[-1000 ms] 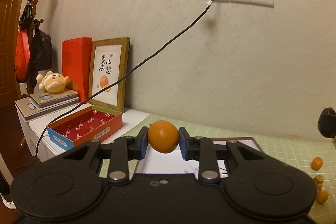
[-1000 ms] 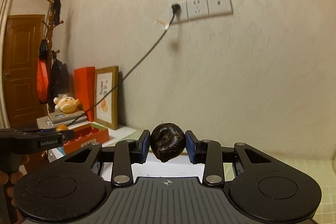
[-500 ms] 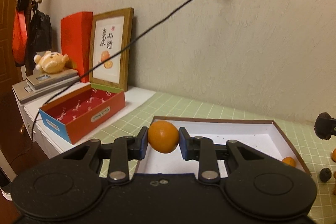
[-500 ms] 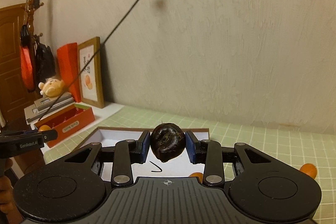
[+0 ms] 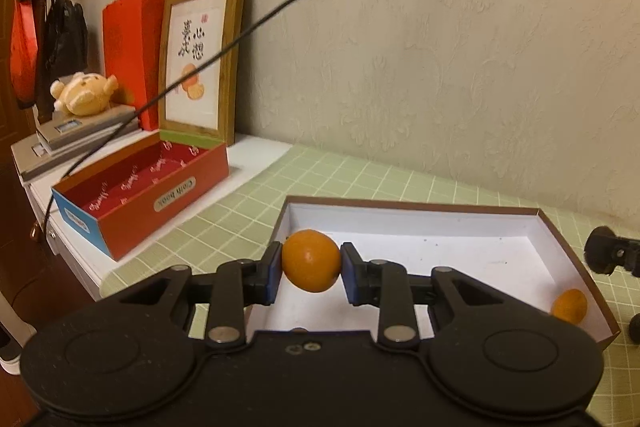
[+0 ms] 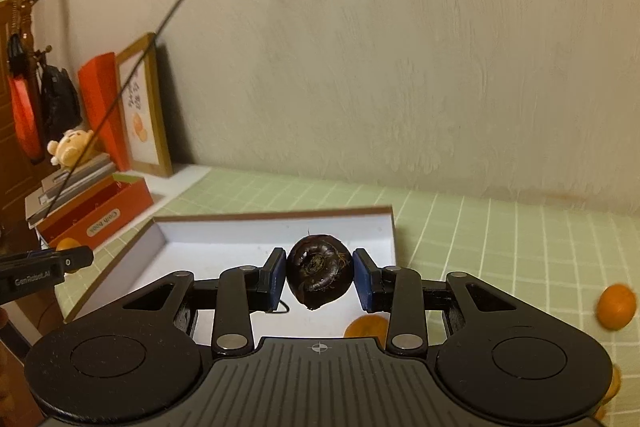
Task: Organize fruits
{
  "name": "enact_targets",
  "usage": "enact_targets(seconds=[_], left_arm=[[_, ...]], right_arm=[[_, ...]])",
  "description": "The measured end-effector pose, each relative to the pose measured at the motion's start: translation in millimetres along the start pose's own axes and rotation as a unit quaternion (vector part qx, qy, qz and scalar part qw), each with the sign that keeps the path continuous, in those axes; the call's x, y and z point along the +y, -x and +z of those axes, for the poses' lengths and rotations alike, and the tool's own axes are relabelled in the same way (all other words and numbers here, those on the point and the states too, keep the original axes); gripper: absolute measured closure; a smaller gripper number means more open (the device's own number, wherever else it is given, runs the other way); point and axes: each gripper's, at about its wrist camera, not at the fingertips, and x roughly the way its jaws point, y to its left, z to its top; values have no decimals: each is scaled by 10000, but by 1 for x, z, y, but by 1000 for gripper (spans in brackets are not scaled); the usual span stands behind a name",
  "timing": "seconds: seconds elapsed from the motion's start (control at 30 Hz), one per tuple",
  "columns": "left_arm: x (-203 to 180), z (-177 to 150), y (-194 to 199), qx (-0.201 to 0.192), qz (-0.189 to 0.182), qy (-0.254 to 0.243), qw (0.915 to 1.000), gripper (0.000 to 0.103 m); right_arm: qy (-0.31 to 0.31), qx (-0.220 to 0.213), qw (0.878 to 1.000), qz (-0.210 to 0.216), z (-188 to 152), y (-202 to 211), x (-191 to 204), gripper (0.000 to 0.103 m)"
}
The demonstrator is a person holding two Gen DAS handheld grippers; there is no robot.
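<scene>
Carefully: left jaws clamping orange, right jaws clamping dark fruit, above box; could roll out if released high.

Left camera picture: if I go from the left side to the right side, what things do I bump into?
Plush toy → red box → picture frame → orange squeezed in the left gripper → white box → little orange in its corner.
</scene>
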Motion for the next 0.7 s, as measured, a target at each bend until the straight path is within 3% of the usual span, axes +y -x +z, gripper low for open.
enact_targets(seconds=[0.17, 0.2, 0.23, 0.3, 0.33, 0.5, 0.57, 0.63, 0.7], left_arm=[[-2, 2, -5, 37, 48, -36, 10000, 77], [-3, 2, -7, 44, 67, -29, 10000, 76], [-3, 2, -10, 69, 62, -46, 9999, 73], [-5, 2, -15, 134, 171, -69, 9997, 51], [-5, 1, -17, 139, 233, -77, 9996, 42], [-1, 8, -7, -73, 177, 6, 9998, 41], [-2, 11, -1, -155, 179, -1, 9997, 28], [-2, 13, 6, -244, 176, 26, 9995, 25], [-4, 15, 13, -314, 150, -8, 9994, 22]], right_arm=[[-68, -15, 9999, -134, 0, -4, -3, 66], [-99, -19, 9999, -118, 1, -5, -4, 60], [-133, -36, 9998, -127, 2, -4, -6, 42], [-205, -102, 9997, -123, 2, -3, -8, 26], [-238, -139, 9996, -110, 3, -2, -9, 26], [-410, -472, 9980, -92, 11, 12, -14, 26], [-470, -585, 9971, -96, 14, 19, -17, 25], [-514, -714, 9960, -128, 17, 28, -19, 9], [-480, -910, 9945, -187, 18, 39, -20, 4]])
